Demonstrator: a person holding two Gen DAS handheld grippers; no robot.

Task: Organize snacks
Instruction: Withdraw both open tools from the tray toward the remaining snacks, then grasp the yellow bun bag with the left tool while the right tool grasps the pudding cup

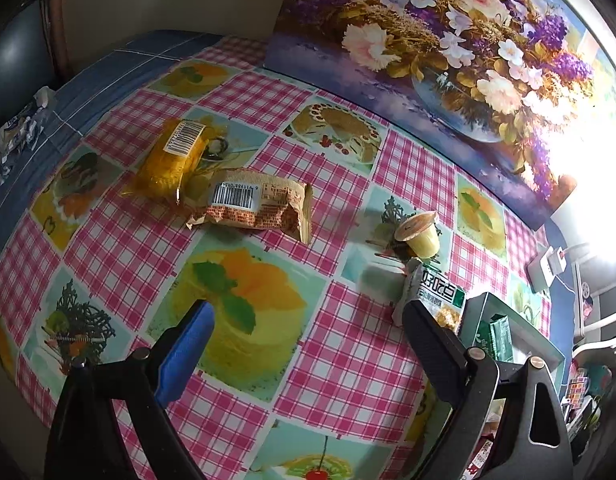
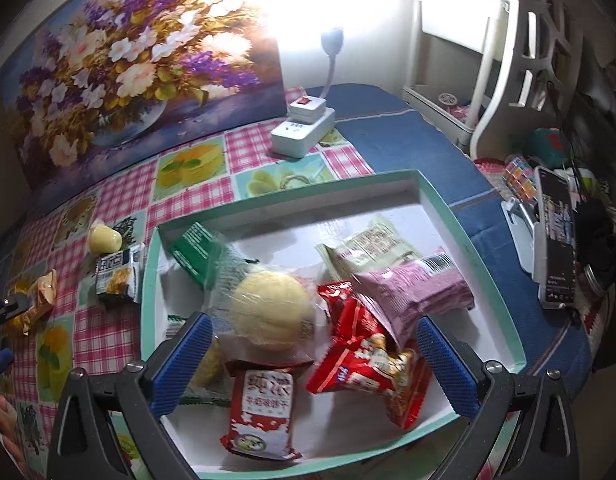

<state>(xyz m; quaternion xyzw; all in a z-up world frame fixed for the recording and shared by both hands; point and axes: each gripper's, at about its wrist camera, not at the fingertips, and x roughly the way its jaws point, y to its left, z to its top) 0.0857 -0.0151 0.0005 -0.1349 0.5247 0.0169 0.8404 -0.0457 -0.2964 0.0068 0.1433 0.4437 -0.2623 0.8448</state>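
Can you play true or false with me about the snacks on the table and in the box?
1. The yellow pudding cup sits inside the box. False: it is on the tablecloth, outside.
2. The purple packet lies in the box. True.
3. The left gripper squeezes a snack. False: it is open and empty.
4. The orange packet with a barcode lies on the tablecloth. True.
5. The right gripper is open above the box. True.

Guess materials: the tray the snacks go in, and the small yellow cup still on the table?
Tray: likely coated cardboard, matte teal rim with white inside and crisp folded corners.
Yellow cup: probably thin translucent plastic with a peel-off film lid; the tab sticks out at the rim. Could be a jelly cup.
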